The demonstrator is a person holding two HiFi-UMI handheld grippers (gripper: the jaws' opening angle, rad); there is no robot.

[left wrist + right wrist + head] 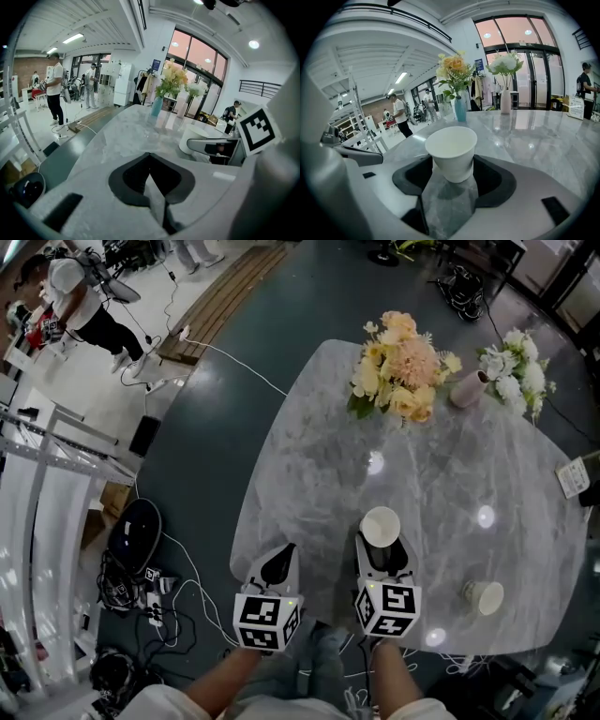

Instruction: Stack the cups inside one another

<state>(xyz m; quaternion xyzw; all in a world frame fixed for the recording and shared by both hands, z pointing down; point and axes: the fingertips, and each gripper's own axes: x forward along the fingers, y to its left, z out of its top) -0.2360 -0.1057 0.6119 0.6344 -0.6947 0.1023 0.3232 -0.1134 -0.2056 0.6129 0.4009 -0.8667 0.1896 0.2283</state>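
A white paper cup (380,524) stands upright on the marble table (309,456), near its front edge. My right gripper (382,546) has this cup (451,150) low between its jaws, which stand wide on either side; I see no squeeze on its wall. A second white cup (484,596) lies tipped on its side to the right, near the table's front edge. My left gripper (280,557) rests at the front left with its fingertips together and nothing in them. The left gripper view shows the upright cup (193,137) beside the right gripper's finger (212,146).
A bouquet of peach and yellow flowers (398,367) and a pink vase (467,388) with white flowers stand at the far side. A small card (571,477) sits at the right edge. Cables and a black round object (134,532) lie on the floor to the left.
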